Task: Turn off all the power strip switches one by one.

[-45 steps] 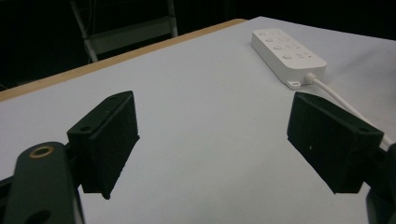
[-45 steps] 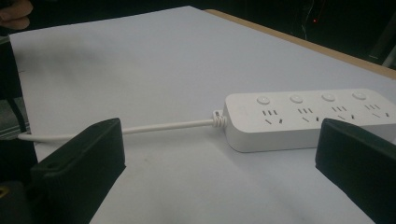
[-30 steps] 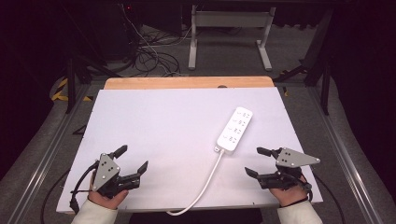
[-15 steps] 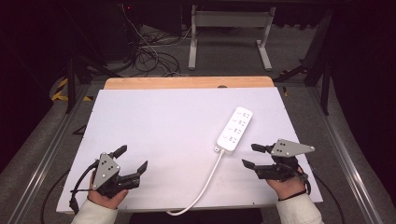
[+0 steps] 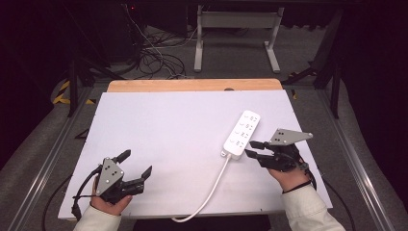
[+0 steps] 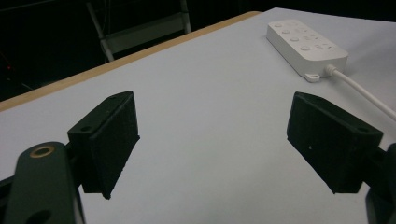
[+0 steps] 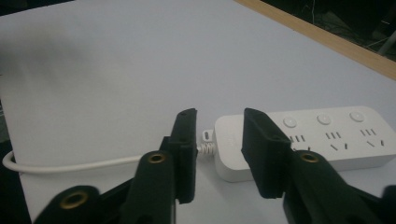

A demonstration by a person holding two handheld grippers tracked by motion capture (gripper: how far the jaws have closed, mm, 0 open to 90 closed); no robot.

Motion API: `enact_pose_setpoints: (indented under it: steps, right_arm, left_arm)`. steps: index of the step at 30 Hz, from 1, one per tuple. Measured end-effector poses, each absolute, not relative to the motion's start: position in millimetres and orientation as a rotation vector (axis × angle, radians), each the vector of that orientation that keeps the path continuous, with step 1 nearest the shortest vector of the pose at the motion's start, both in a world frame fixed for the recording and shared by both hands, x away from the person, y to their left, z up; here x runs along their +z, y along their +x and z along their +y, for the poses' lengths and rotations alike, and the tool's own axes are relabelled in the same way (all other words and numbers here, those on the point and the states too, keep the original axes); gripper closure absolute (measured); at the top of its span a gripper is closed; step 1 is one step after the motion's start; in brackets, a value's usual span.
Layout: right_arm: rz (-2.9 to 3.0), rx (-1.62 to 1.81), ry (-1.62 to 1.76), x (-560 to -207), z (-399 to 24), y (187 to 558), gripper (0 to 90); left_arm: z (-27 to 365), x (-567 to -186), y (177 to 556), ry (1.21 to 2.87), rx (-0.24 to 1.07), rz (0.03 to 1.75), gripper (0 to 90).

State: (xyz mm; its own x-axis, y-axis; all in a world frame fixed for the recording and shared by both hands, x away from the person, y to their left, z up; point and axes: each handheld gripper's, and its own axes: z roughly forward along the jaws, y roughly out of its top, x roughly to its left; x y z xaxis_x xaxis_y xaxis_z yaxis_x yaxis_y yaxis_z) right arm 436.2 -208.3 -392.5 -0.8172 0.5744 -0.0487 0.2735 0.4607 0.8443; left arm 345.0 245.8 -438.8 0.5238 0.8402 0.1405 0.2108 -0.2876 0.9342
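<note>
Now we hold the right gripper point(image 5: 251, 148), jaws narrowly parted, just beside the strip's point(image 5: 242, 134) cord end; left gripper point(image 5: 136, 163) wide, well apart.

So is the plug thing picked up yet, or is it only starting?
Only starting. Nothing looks done: the power strip lies flat on the table, untouched. In hand: the right gripper is open at its cord end, not touching. The left gripper waits open, far off. Grabbing is still left.
</note>
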Motion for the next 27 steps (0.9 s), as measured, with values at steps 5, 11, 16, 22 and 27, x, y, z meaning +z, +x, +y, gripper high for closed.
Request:
enact_pose_setpoints:
  steps: [5, 11, 16, 22, 27]
  right_arm:
    - [2.422, 1.254, 0.731, -388, -198, 449, 87.6]
    - [2.439, 1.227, 0.73, -386, -188, 459, 90.0]
    - [2.453, 1.208, 0.713, -385, -178, 468, 90.0]
    - [2.458, 1.194, 0.712, -385, -173, 476, 90.0]
    - [2.472, 1.169, 0.718, -389, -169, 486, 90.0]
  left_arm:
    - [246, -439, 345, 1.786, 0.804, 0.879, 17.1]
    - [246, -439, 345, 1.785, 0.809, 0.878, 17.1]
    - [246, -439, 345, 1.788, 0.809, 0.878, 17.1]
    - [246, -440, 346, 1.792, 0.808, 0.879, 17.2]
    - [246, -440, 346, 1.789, 0.802, 0.885, 17.2]
